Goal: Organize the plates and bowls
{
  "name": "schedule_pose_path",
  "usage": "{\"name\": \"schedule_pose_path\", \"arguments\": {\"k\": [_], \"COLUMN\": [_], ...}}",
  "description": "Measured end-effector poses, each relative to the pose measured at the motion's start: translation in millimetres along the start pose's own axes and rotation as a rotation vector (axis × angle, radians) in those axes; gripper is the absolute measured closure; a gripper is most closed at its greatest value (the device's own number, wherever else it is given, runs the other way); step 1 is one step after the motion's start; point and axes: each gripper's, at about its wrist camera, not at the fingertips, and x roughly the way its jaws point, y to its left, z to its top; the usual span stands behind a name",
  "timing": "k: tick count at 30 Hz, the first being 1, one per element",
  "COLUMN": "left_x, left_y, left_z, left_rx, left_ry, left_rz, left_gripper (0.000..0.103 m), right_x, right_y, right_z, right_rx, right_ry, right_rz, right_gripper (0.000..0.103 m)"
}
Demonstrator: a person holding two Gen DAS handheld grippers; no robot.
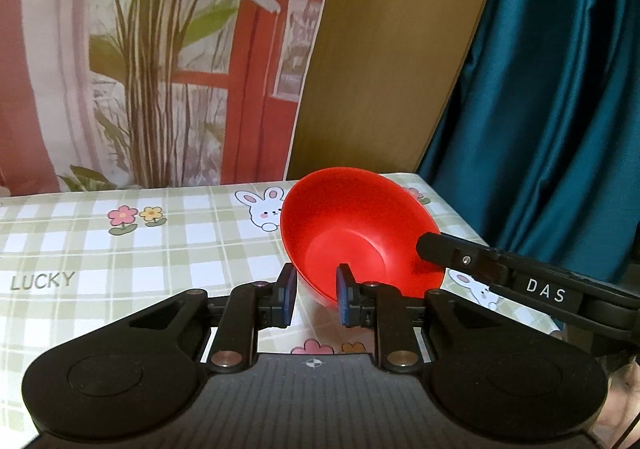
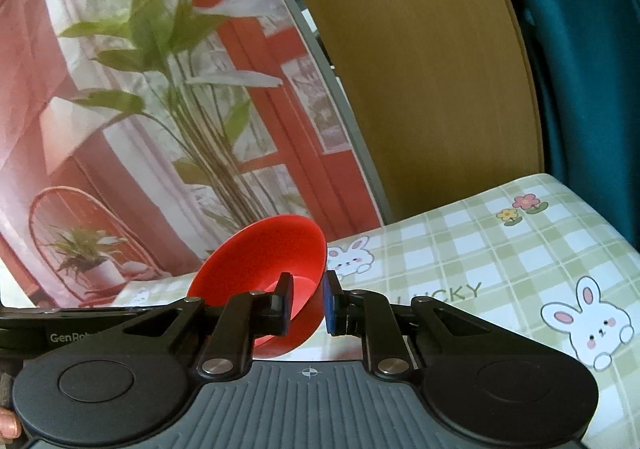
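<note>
A red bowl (image 1: 352,225) is held tilted above the checked tablecloth (image 1: 120,249). My left gripper (image 1: 316,297) is shut on the bowl's near rim, one pad outside and one inside. My right gripper (image 1: 430,245) comes in from the right in the left wrist view and grips the bowl's right rim. In the right wrist view the right gripper (image 2: 306,301) is shut on the red bowl (image 2: 264,249), with the wall between its pads. The left gripper's body (image 2: 60,325) shows at the left edge there.
The table (image 2: 500,249) has a green checked cloth with rabbits and flowers. Behind it hang a printed backdrop (image 1: 140,49) with plants and a red window, a wooden board (image 1: 392,49), and a teal curtain (image 1: 560,89) at the right.
</note>
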Motion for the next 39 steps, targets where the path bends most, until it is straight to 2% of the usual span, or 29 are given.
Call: {"name": "schedule_pose_path", "arguments": {"k": [10,22,34,39], "left_x": [-42.8,-71.4,-78.8,-75.7], "left_y": [-5.3,-17.8,-19.1,-24.6], "left_z": [-22.0,-55.9,-87.0,-94.3], "left_rx": [0.007,-0.045,-0.102,-0.069], "left_ry": [-0.015,0.031,0.082,0.119], "left_rz": [-0.031,-0.069,-0.065,-0.046], "left_gripper": [0.081,0.081,0.081,0.081], "right_x": [-45.9,-88.3,-94.6,-89.6], "right_y": [19.6,24.7,18.3,18.0], "right_z": [-23.4,-57.4,-93.1,-101.6], "right_rx": [-0.010,0.013,0.003,-0.006], "right_ry": [0.000,0.048,0.145,0.167], "right_rz": [-0.006,-0.019,-0.034,-0.056], "right_gripper": [0.087,0.087,0.087,0.087]}}
